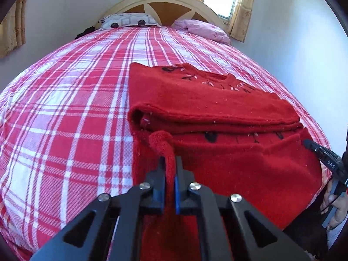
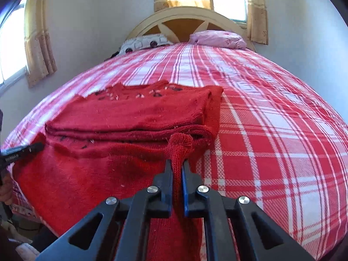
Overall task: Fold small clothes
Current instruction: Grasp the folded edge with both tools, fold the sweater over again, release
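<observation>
A red knit sweater point(image 1: 217, 100) with dark and pale embroidery lies partly folded on the plaid bed, its near part hanging over the bed's front edge. My left gripper point(image 1: 169, 163) is shut on a bunched corner of the sweater at its left side. My right gripper point(image 2: 177, 166) is shut on a bunched corner of the sweater point(image 2: 130, 113) at its right side. The right gripper's tip point(image 1: 315, 149) shows at the far right of the left wrist view. The left gripper's tip point(image 2: 28, 149) shows at the far left of the right wrist view.
The bed has a red and white plaid cover point(image 1: 65, 100), also seen in the right wrist view point(image 2: 271, 119). At the head lie a patterned pillow point(image 1: 128, 20) and a pink bundle point(image 1: 204, 29) under a curved headboard point(image 1: 163, 2). Curtained windows are behind.
</observation>
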